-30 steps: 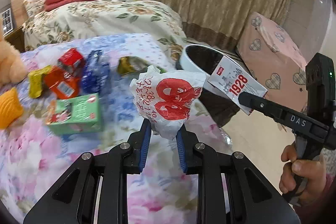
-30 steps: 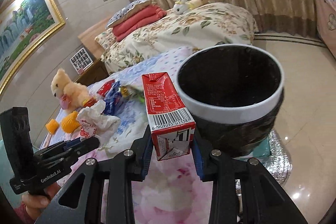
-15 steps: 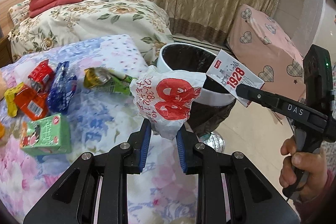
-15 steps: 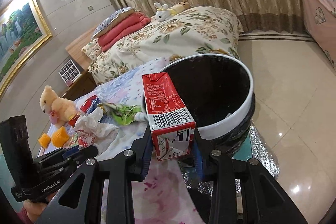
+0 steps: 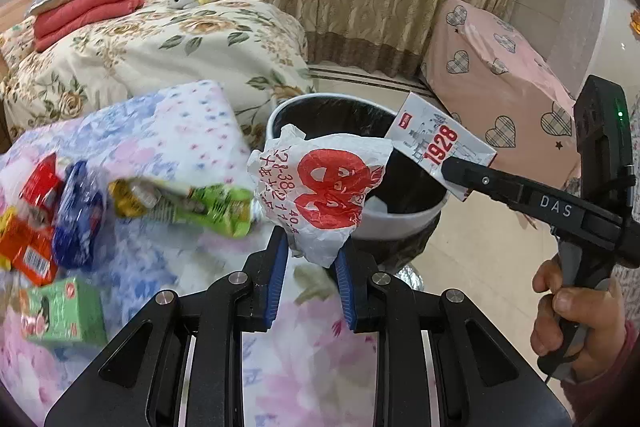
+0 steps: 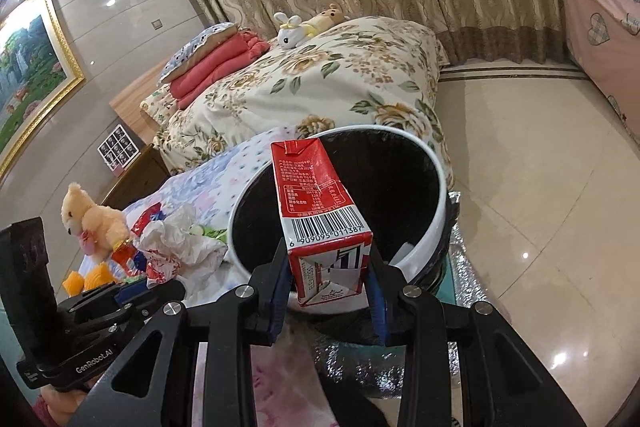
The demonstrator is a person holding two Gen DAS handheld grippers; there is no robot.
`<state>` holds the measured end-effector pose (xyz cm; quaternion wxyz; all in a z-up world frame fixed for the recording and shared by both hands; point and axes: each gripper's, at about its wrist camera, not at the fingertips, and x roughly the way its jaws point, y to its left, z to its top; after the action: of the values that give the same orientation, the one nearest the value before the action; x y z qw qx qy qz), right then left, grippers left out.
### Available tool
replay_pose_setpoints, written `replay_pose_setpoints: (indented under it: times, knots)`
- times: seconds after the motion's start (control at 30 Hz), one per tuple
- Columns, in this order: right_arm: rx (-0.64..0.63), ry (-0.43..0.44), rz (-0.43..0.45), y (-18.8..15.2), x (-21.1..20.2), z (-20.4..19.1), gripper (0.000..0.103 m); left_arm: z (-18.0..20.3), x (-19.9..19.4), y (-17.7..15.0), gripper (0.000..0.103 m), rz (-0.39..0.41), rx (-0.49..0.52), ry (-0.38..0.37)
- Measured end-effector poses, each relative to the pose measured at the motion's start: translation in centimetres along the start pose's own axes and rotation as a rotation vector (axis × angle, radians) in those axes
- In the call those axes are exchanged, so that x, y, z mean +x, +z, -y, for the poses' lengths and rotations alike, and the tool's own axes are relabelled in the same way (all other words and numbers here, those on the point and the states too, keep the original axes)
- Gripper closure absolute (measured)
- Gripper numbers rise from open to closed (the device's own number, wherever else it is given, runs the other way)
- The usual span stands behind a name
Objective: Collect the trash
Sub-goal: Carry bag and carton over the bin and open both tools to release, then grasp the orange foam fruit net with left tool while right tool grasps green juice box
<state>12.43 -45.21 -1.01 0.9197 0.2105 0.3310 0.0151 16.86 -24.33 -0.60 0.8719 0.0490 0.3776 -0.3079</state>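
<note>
Trash is up in both grippers. The left gripper (image 5: pixel 311 259) has its blue pads pinched on a crumpled white bag (image 5: pixel 320 193) with red print, and the right gripper (image 6: pixel 329 269) is clamped on a red milk carton (image 6: pixel 320 211), barcode side up. Both grips look unchanged from a second ago. What differs is the white-rimmed bin (image 6: pixel 434 171) with its black liner: in the right wrist view it sat at about 2 o'clock of the carton, and now it lies directly behind it, the carton over the opening. In the left wrist view the bin (image 5: pixel 400 223) has slid from 1 o'clock to right behind the bag. Leftover wrappers (image 5: pixel 180 203) on the floral bedspread (image 5: pixel 192 123) have drifted toward 9 o'clock, blurred; I think one is a green packet. A green box (image 5: pixel 64 311) lies near 8 o'clock.
</note>
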Motion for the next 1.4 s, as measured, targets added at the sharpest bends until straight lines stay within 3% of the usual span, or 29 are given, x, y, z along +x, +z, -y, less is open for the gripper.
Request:
replay_pose_setpoints:
  times: [1.0,1.17,1.4]
  knots:
    - [0.034,-0.017,-0.051,2.1,3.3,2.3,0.068,2.1,4.8,3.9,0.077,-0.044,0.01,-0.017]
    - [0.058,-0.021,-0.059,2.1,3.4,2.8,0.057,1.6,4.8,3.8,0.044,-0.044,-0.015,0.0]
    - [0.067,-0.008,-0.029,1.6,2.0,2.4,0.038,0.3,3.3,2.1,0.043,-0.042,-0.052,0.015]
